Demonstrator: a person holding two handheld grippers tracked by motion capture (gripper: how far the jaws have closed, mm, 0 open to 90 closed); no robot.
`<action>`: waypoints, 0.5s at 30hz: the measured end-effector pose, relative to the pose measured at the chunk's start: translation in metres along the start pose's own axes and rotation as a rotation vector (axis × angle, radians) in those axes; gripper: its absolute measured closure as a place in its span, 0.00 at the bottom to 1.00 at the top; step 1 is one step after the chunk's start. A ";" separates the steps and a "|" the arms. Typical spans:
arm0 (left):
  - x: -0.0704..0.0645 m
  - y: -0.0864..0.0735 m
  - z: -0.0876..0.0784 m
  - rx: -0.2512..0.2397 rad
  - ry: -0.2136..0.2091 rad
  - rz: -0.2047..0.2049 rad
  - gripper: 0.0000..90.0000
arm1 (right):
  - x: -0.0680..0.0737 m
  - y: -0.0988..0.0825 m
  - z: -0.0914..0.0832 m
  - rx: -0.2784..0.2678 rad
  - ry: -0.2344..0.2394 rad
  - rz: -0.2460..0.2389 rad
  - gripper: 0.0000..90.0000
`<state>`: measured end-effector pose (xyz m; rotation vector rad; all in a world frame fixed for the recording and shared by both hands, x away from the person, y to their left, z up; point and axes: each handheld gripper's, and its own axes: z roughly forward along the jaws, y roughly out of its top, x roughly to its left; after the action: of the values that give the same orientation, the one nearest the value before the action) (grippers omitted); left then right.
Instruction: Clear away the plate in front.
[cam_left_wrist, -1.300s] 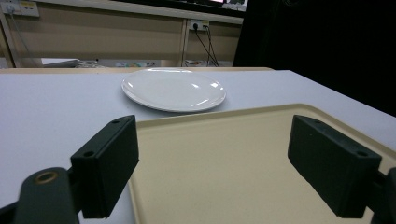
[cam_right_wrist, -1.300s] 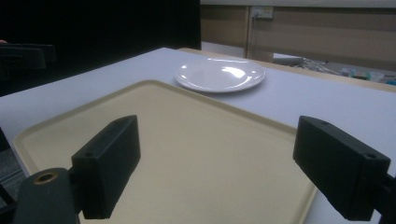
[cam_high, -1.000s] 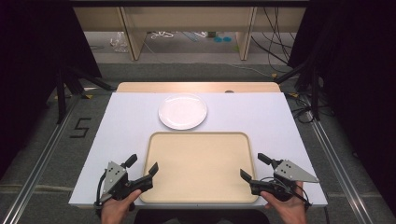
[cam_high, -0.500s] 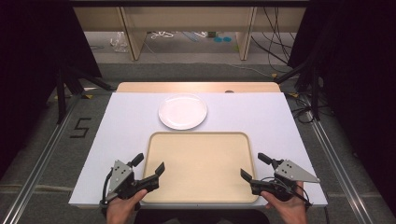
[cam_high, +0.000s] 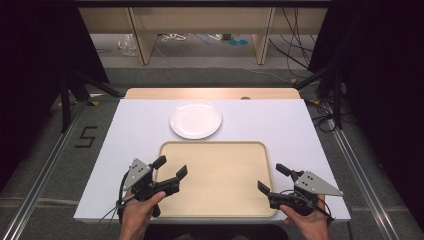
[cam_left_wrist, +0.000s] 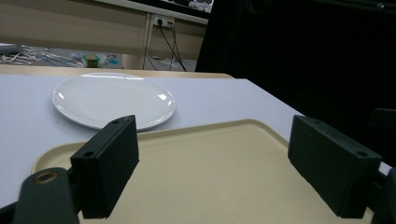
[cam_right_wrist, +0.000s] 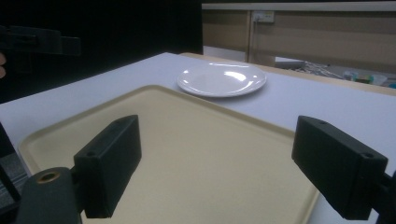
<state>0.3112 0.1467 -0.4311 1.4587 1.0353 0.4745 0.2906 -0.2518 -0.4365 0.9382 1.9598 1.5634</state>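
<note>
While flat, tray (cam_high: 220, 170) runs left-right.

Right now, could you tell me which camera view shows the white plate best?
The high view: the white plate shows whole and round, just beyond the tray. The left gripper view and right gripper view show it low-angle, flattened, past the tray's far rim.

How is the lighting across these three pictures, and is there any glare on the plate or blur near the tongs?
High view: bright, even light, the round white plate nearly washed out. Left gripper view: small glare spots on the plate, background soft. Right gripper view: dimmer, glare streaks on the plate, and the beige plastic tray darkens toward the near corner.
</note>
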 end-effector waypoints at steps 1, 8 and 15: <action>0.002 0.000 0.003 0.012 -0.015 -0.007 0.17 | 0.000 0.000 0.000 0.001 0.015 0.007 0.19; 0.016 0.006 0.026 0.089 -0.025 -0.125 0.18 | -0.002 0.000 -0.001 -0.001 0.016 0.001 0.19; 0.024 0.010 0.036 0.107 -0.010 -0.189 0.19 | -0.002 0.000 -0.001 0.003 0.023 0.001 0.19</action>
<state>0.3556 0.1465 -0.4357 1.4389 1.1926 0.2790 0.2914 -0.2537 -0.4364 0.9267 1.9785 1.5793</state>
